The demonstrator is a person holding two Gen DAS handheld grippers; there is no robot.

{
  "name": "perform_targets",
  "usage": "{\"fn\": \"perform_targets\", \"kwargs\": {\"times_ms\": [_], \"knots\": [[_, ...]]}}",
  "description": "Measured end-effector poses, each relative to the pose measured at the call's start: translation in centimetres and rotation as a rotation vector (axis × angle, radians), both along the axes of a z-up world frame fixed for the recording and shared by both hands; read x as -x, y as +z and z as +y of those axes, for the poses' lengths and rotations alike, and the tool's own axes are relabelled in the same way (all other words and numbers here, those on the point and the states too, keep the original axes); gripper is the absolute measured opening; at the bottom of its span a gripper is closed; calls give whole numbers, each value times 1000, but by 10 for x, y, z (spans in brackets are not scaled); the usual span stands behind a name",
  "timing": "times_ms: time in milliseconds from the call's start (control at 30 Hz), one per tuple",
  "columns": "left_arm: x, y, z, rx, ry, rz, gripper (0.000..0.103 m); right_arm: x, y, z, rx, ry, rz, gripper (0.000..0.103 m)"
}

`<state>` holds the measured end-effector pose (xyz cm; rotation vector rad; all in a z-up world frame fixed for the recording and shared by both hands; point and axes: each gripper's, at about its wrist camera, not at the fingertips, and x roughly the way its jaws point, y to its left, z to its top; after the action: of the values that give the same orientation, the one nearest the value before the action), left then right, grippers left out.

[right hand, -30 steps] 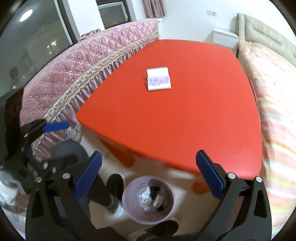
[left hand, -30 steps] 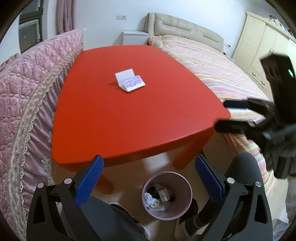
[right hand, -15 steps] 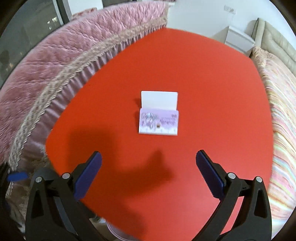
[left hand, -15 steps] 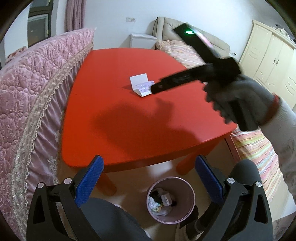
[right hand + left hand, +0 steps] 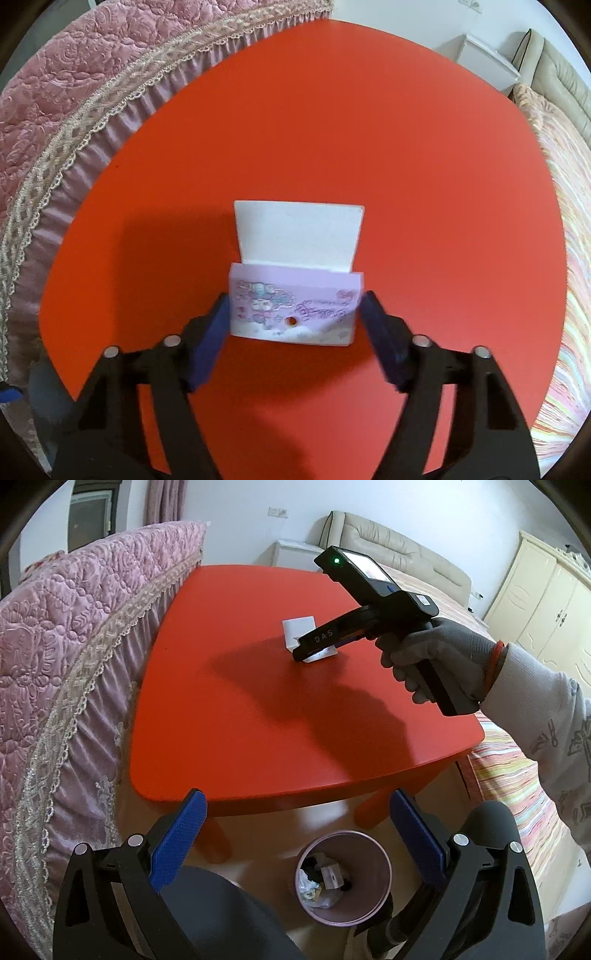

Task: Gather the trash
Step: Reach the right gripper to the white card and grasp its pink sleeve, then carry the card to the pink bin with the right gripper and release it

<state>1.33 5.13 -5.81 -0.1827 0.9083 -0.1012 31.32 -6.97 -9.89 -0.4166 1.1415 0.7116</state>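
A small lilac cardboard box (image 5: 295, 310) with cartoon print and a raised white flap lies on the red table (image 5: 369, 129). My right gripper (image 5: 294, 297) points steeply down at it. Its jaws are closing, and the blue pads (image 5: 218, 325) meet the box's two short sides. From the left wrist view the right gripper (image 5: 306, 651), held by a gloved hand (image 5: 436, 653), covers most of the box (image 5: 300, 627). My left gripper (image 5: 297, 801) stands open and holds nothing, above the floor at the table's near edge. A pink trash bin (image 5: 386, 867) with several scraps in it stands below it.
A pink quilted, lace-trimmed cover (image 5: 55, 664) runs along the table's left side. A striped bed (image 5: 517, 794) lies to the right, with cream wardrobe doors (image 5: 546, 605) behind it. The person's dark-trousered knees (image 5: 491, 834) flank the bin under the table's red legs (image 5: 373, 808).
My right gripper swung from beside the bin out over the table, came down on the box and narrowed its jaws from wide open. The left gripper barely shifted.
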Motion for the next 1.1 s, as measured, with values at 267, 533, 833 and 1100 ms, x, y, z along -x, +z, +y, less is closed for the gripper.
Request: {"fn": "perform_targets", "kwargs": {"times_ms": [267,533,833,1100], "knots": [[-12,5,-1,-13,-13,-9,95,5,13,-21,-71,-38,-12,63],[-43,24,-4,-46,-50,-37,95,26,42,-64,-137,-94,-50,63],[-109,28,-12,-113,-96,23,95,58,58,-118,-167,-158,-86,63],[-164,5,-19,-141,-116,118,95,71,59,-144,-184,-200,-83,63]]}}
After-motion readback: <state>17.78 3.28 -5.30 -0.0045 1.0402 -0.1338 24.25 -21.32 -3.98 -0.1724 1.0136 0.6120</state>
